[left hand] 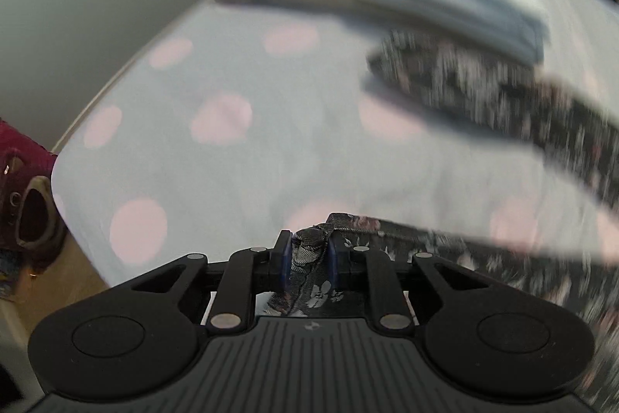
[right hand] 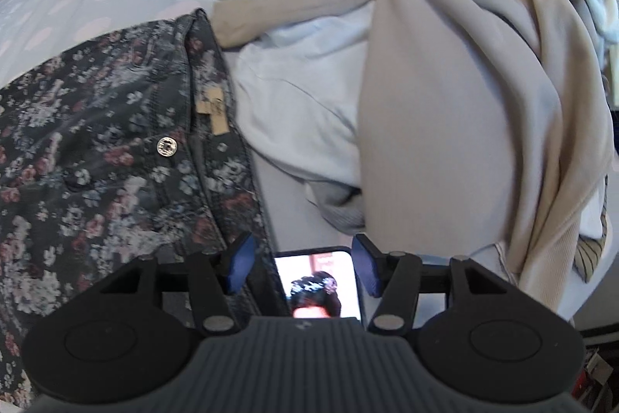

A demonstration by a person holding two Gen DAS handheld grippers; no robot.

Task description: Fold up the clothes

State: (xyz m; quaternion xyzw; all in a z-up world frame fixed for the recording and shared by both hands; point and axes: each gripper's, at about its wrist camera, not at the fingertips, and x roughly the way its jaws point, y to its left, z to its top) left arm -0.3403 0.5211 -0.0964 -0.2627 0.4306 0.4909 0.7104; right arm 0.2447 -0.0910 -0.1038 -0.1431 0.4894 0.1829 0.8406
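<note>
Jaws pinch dark floral trousers (left hand: 309, 250), apparently bunched, blurred.

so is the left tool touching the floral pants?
Touching. Left wrist view: the left tool is shut on a bunched edge of the floral pants, fabric pinched between both pads.

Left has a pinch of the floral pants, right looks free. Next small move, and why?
Probably close the right gripper on the waistband edge of the floral pants. Its jaws stand open with nothing between them, just by the waistband, while the left gripper is shut on a bunched corner of the same fabric. A second hold would let both lift and fold the pants over the dotted bedsheet.
</note>
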